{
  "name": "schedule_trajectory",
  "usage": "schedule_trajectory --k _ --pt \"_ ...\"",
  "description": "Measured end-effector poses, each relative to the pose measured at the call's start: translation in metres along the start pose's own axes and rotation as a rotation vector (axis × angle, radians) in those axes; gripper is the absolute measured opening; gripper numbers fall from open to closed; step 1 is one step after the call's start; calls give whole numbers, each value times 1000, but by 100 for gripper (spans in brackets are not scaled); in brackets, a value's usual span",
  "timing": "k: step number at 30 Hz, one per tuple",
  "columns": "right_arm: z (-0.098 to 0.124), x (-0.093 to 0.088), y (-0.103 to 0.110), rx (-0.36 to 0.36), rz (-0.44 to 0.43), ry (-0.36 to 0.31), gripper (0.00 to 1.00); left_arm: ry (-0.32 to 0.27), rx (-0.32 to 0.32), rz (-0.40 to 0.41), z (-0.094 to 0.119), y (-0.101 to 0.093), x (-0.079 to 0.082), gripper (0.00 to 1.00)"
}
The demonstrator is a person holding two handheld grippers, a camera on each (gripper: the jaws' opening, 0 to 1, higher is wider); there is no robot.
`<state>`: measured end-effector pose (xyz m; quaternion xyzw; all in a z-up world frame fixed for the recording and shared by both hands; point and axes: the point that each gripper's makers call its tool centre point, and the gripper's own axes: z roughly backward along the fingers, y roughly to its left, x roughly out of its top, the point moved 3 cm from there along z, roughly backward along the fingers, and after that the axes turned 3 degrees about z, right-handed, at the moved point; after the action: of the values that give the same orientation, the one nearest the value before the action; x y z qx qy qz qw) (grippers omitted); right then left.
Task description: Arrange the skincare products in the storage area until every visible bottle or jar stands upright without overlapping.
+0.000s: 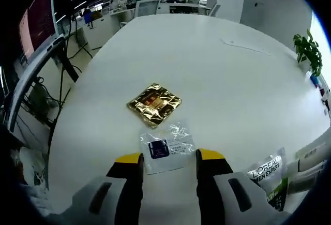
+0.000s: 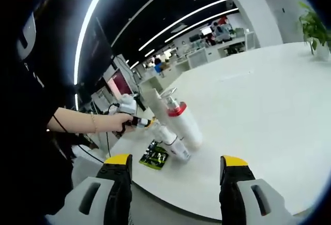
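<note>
Seen in the left gripper view at 6 o'clock: the left gripper, jaws spread wide and holding nothing. Just past its tips at 6 o'clock, a clear sachet with a dark label, flat on the white table. Toward the centre, a gold foil sachet, also flat and apart from the clear one. At 4 o'clock, a L'Oreal tube lying near the table edge.

In the right gripper view at 6 o'clock: the right gripper, likewise gaping and empty. At the centre, slightly toward 8 o'clock, a white bottle with a red collar close against a smaller white bottle, and a dark green sachet just beside them at 7 o'clock. Cannot tell through the tilted view whether either bottle stands or leans. At 9 o'clock, a person's hand reaching toward the bottles.

Probably light, stiff plastic for the bottles, smooth and liable to slip or roll. Better taken around the mid-body across the narrow width, below the red collar, not by the cap. Likely soft and squashy for the tube, so a gentle pinch near the stiffer cap end. Thin, slick and limp for the sachets.
</note>
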<state>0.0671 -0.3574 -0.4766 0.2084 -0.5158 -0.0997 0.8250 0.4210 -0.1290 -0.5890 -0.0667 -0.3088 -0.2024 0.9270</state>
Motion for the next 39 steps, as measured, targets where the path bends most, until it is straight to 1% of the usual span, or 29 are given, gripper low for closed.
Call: schedule_trajectory --k 3,10,14,18,21,22,24,26,32,34,36,39 --pt "0 -1 -1 0 0 3 70 3 -1 14 0 1 0 36" --pt "0 -1 0 -3 5 5 70 16 -20 -3 -2 2 -3 35" --pt "0 -1 1 2 12 7 70 10 -30 -9 3 1 -4 35" --pt "0 -1 2 7 15 5 70 -14 -56 -8 15 -5 -3 35" --pt "0 -1 3 9 19 5 69 -29 -69 -9 17 -5 0 35" --pt "0 -1 3 10 21 4 69 -34 -74 -14 14 -6 -1 35" --pt "0 -1 4 11 26 4 69 -37 -80 -18 21 -6 -5 35" --pt "0 0 5 12 29 2 69 -38 -88 -18 22 -6 -5 35" --pt "0 -1 5 17 41 3 69 -44 -107 -23 35 -3 -15 35" --pt "0 -1 5 22 44 4 69 -51 -114 -21 40 -2 -16 35" --pt "0 -1 6 25 48 5 69 -70 -129 -12 49 -5 -14 35" --pt "1 0 9 38 49 -3 71 -93 -138 -19 53 -7 -13 35"
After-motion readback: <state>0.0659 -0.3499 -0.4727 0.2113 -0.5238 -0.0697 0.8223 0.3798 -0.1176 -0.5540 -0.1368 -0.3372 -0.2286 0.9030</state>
